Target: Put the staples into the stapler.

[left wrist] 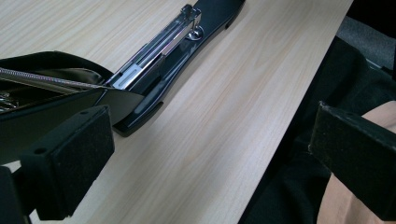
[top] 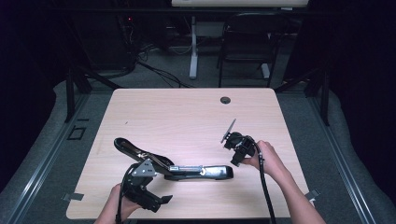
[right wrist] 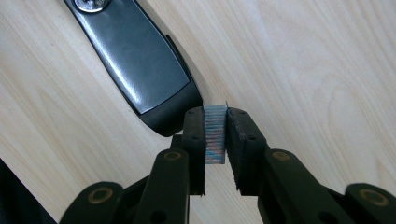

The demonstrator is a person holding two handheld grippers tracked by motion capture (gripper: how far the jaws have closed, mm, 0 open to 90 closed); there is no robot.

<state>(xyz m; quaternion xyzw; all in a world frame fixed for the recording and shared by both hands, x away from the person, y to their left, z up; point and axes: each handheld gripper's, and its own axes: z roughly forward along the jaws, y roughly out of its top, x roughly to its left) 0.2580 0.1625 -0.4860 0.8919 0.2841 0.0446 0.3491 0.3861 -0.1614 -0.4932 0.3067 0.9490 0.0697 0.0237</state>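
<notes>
A long black stapler [top: 177,169] is lying opened on the tabletop [top: 187,116], in the lower middle of the high view. Its base is stretching to the right, and its lid is lifting toward the upper left.

The right tool [top: 236,161] is sitting at the right of centre in that view, just beside the right end of the stapler. In the right gripper view, the right tool [right wrist: 215,135] is closing its two black jaws on a strip of staples [right wrist: 215,135], a small grey block that is standing between the pads and touching both. The rounded black end of the stapler [right wrist: 140,60] is lying just above and left of the jaws there.

The left tool [top: 156,199] is resting at the lower left of the high view, close to the near edge of the tabletop. In the left gripper view, its jaws are standing wide apart and are gripping nothing; the stapler [left wrist: 154,70] is running from the left edge up to the top of the frame.
</notes>
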